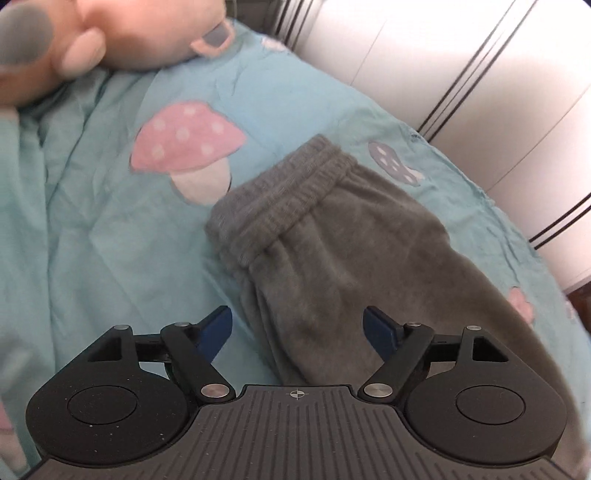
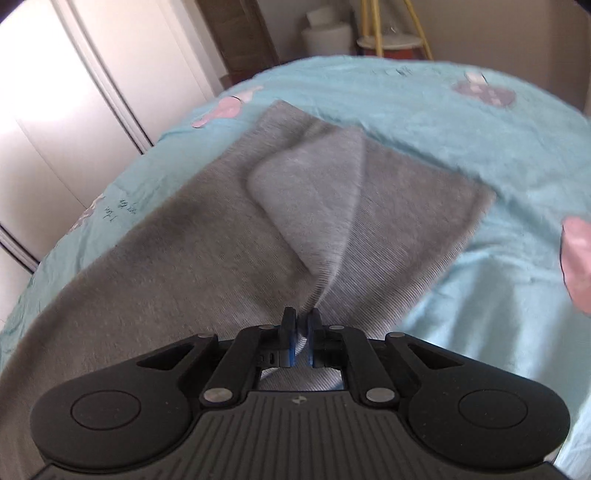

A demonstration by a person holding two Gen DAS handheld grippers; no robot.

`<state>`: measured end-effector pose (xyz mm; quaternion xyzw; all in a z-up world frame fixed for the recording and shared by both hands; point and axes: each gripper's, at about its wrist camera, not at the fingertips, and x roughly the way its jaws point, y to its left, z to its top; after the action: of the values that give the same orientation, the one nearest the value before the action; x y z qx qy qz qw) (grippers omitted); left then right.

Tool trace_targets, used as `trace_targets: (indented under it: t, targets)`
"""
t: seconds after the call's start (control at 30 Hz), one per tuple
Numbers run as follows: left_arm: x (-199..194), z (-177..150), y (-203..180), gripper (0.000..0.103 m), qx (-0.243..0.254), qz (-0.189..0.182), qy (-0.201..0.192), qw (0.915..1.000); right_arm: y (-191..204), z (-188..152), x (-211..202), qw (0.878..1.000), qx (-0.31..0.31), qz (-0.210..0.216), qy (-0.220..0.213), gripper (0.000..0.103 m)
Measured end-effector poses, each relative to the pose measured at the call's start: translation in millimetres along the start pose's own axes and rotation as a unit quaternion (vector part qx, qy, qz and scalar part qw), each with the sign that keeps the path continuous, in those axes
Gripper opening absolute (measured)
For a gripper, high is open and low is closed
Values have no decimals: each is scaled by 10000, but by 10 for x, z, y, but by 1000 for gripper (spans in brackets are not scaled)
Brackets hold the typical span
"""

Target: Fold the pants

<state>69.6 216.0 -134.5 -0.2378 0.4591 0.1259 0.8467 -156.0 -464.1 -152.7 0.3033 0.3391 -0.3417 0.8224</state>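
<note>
Grey fleece pants (image 1: 332,236) lie on a light blue bedsheet (image 1: 110,206), with the ribbed elastic waistband (image 1: 280,199) toward the pink mushroom print. My left gripper (image 1: 297,332) is open and empty, hovering over the upper part of the pants just below the waistband. In the right wrist view the pants (image 2: 192,236) spread away from me. My right gripper (image 2: 301,325) is shut on a pinch of the grey fabric, which pulls up into a tent-like fold (image 2: 314,199).
A pink plush toy (image 1: 110,33) lies at the head of the bed. White wardrobe doors (image 1: 480,74) run along the bed's side, also in the right wrist view (image 2: 55,110). A stool and white containers (image 2: 391,40) stand beyond the bed's far edge.
</note>
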Motion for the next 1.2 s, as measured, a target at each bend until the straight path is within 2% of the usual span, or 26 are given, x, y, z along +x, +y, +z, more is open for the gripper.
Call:
trace_targets:
  t: [0.03,0.1,0.13,0.17,0.23,0.27,0.3,0.33,0.43,0.47,0.53,0.57,0.6,0.63,0.67,0.73,0.77,0.8,0.83,0.9,0.97,1.07,1.13,1.17,1.2]
  targets:
    - [31,1,-23,85,-7,44,105,9999,71,6,-9,10000,-66,7,-56,11]
    - [158,-4,-48,81,-50,10,326,9995,111,46,24,9997,-207,11,-116,22]
    - [189,-17,-39,71,-72,43,446,9990,138,38,32,9995,-282,-63,-139,25]
    - [229,-32,-57,67,-52,30,534,9986,154,30,42,9986,-445,-211,-185,31]
    - [300,-74,-96,64,-34,-14,607,9981,220,39,30,9949,-826,-461,-357,46]
    - [332,-94,-117,64,1,12,625,9980,237,33,20,9934,-945,-486,-437,62]
    - [358,-116,-138,64,62,63,637,9979,266,39,20,9921,-1040,-490,-509,66]
    - [386,-127,-166,63,117,146,644,9978,318,42,28,9893,-1234,-505,-586,66]
    - [434,-132,-238,61,235,237,631,9975,524,82,199,9686,-2049,-1169,-779,66]
    - [451,-130,-257,59,231,244,633,9974,543,123,293,9645,-2131,-1393,-702,66]
    - [473,-116,-271,51,177,317,666,9971,507,224,483,9650,-2066,-1526,-531,62]
    - [477,-109,-273,37,162,337,668,9971,475,267,559,9667,-1974,-1558,-468,38]
    - [473,-98,-276,30,170,360,651,9971,443,314,612,9694,-1865,-1539,-414,11]
    - [461,-81,-279,17,180,349,630,9972,415,376,627,9720,-1752,-1516,-397,8]
    - [430,-63,-260,14,148,270,614,9976,377,453,623,9759,-1576,-1454,-392,8]
    - [321,-38,-189,12,6,104,523,9986,140,609,454,9927,-632,-848,-573,7]
    - [261,-31,-151,12,-72,0,472,9989,-26,682,330,9963,-27,-516,-683,7]
    - [190,-30,-105,12,-160,-141,414,9989,-235,730,204,9949,637,-129,-766,6]
    - [112,-39,-53,12,-237,-279,346,9987,-450,736,94,9883,1245,261,-836,5]
    - [5,-63,33,12,-332,-444,281,9981,-815,668,-71,9722,2019,646,-995,5]
    - [1,-82,53,10,-193,-279,286,9990,-1058,569,-43,9682,2243,631,-913,5]
    - [-8,-131,81,9,-62,-115,312,9994,-1216,411,304,9794,1993,45,-322,5]
    - [-50,-129,78,9,-105,-177,262,9994,-1248,345,356,9774,2074,141,-391,5]
    - [-67,-119,75,10,-113,-211,253,9994,-1230,364,338,9775,2062,162,-424,10]
    - [-71,-109,69,11,-127,-206,264,9994,-1205,385,336,9773,2047,264,-467,11]
